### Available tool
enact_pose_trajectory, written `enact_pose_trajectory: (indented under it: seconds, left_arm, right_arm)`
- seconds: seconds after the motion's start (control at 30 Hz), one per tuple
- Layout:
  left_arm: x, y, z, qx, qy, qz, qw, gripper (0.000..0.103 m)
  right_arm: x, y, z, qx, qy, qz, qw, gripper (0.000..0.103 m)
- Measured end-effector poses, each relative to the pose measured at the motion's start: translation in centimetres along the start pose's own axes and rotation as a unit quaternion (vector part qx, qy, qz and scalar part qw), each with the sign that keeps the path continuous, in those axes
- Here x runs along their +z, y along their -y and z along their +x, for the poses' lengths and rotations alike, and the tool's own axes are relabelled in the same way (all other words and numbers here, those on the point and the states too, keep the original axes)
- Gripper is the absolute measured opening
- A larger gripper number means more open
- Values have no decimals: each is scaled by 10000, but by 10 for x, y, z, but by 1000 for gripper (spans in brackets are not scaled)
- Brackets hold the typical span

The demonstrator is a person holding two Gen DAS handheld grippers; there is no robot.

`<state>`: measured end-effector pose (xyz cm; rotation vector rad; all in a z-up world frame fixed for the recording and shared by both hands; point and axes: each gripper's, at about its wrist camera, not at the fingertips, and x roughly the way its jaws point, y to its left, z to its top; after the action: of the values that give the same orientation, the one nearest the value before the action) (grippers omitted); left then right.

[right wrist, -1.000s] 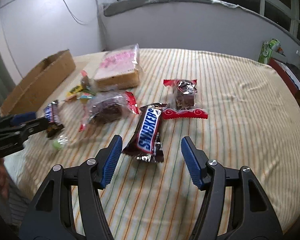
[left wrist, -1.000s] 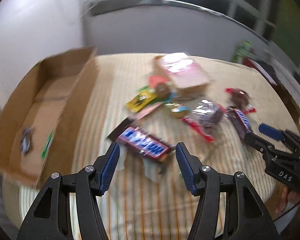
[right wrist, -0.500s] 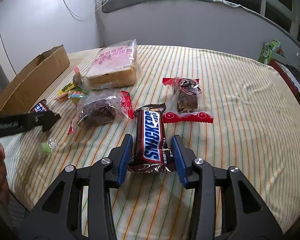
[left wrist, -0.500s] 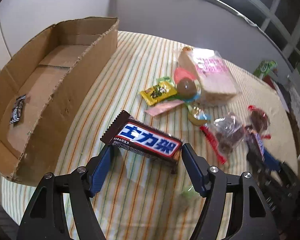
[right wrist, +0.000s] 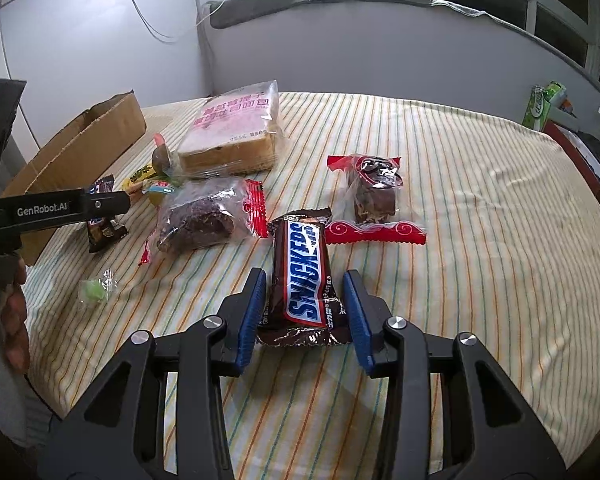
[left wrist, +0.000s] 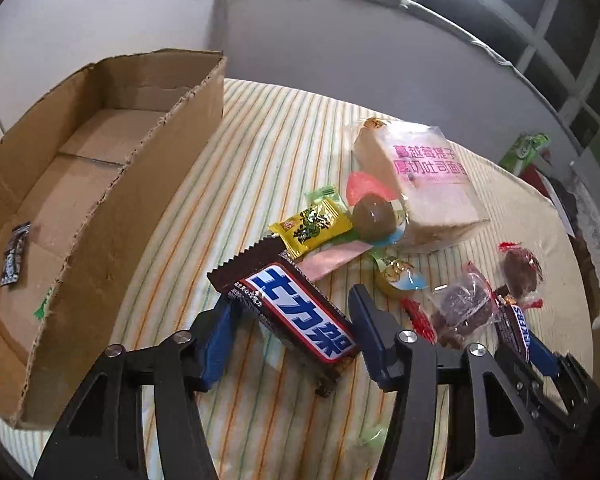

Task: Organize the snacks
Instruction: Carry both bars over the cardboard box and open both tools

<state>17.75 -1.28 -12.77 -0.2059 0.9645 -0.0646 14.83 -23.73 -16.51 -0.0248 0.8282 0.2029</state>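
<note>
My left gripper (left wrist: 290,326) is shut on a brown Snickers bar with Chinese lettering (left wrist: 296,312) and holds it above the striped cloth, to the right of the open cardboard box (left wrist: 112,184). My right gripper (right wrist: 305,306) is shut on a second Snickers bar (right wrist: 304,276), which looks a little lifted off the cloth. The left gripper (right wrist: 96,204) also shows at the left of the right wrist view, with its bar (right wrist: 102,232). The right gripper (left wrist: 536,354) shows at the lower right of the left wrist view.
The box holds a small dark wrapper (left wrist: 14,256). A bagged toast loaf (right wrist: 236,132), two wrapped brownies (right wrist: 206,220) (right wrist: 374,190), a yellow candy packet (left wrist: 312,226), a brown ball (left wrist: 374,216) and a green sweet (right wrist: 94,290) lie on the cloth. A red-edged table (right wrist: 580,148) stands right.
My left gripper closed on its bar, lifted it and moved nearer the box. My right gripper moved forward, closed on the Snickers and raised it slightly.
</note>
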Motion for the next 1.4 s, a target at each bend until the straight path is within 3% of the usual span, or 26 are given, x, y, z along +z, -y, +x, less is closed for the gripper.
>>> enact_pose_trajectory:
  seconds: [0.07, 0.4, 0.77, 1.0, 1.27, 1.4]
  left_arm:
    - [-2, 1, -3, -11, 54, 139, 9999, 39]
    - [-7, 4, -33, -366, 419, 544, 9970, 28]
    - [5, -6, -80, -574, 905, 690, 9918, 28]
    - [12, -23, -98, -601, 1108, 579, 9903, 28]
    - [7, -35, -105, -681, 1089, 531, 9903, 28]
    - [9, -41, -114, -671, 1165, 546, 9894, 28]
  right_arm:
    - [0, -2, -2, 7, 14, -4, 10000, 38]
    - [-3, -6, -23, -4, 178, 103, 9998, 33]
    - [8, -10, -55, -312, 437, 130, 9985, 30]
    - [-17, -10, -37, -330, -303, -134, 9989, 29]
    - [-17, -23, -24, -600, -685, -533, 9944, 29]
    - [-13, -17, -30, -354, -555, -180, 9977, 28]
